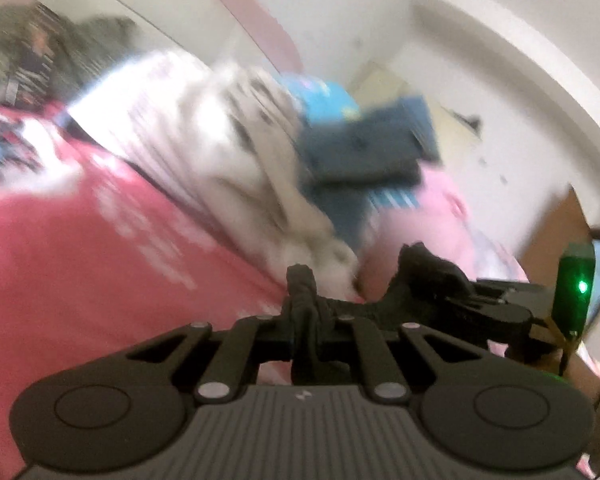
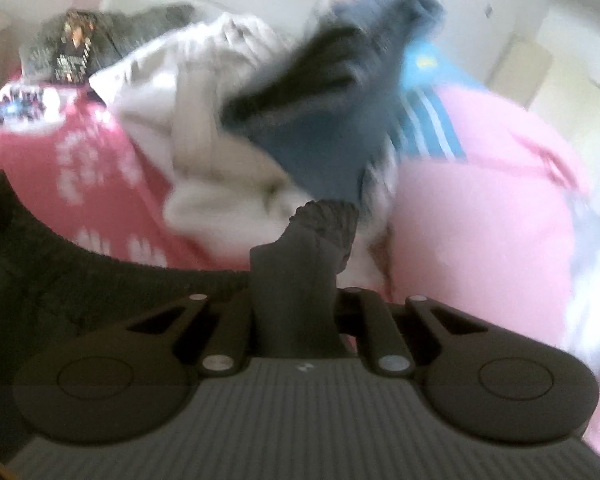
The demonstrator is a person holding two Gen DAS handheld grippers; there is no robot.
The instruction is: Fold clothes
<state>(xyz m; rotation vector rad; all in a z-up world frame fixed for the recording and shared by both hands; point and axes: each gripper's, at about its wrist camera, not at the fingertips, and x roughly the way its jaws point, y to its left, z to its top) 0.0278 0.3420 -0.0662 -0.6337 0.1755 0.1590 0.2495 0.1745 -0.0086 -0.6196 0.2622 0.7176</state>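
Note:
Both views are motion-blurred. My left gripper (image 1: 305,280) is shut on a black garment (image 1: 340,308), which stretches right to my right gripper (image 1: 420,256), also clamped on it. In the right wrist view my right gripper (image 2: 320,220) is shut on the same black garment (image 2: 296,292), which hangs down to the left (image 2: 60,264). Both are held above a bed with a red-and-white patterned cover (image 1: 80,248). A pile of clothes lies ahead: a white garment (image 1: 228,152), dark blue folded pieces (image 1: 364,152) and a pink one (image 1: 420,220).
A grey-green printed garment (image 2: 100,44) lies at the bed's far left. A light blue striped item (image 2: 432,120) sits behind the pile. White walls and a pale door (image 1: 452,128) lie beyond. A brown wooden piece (image 1: 556,224) stands at the right.

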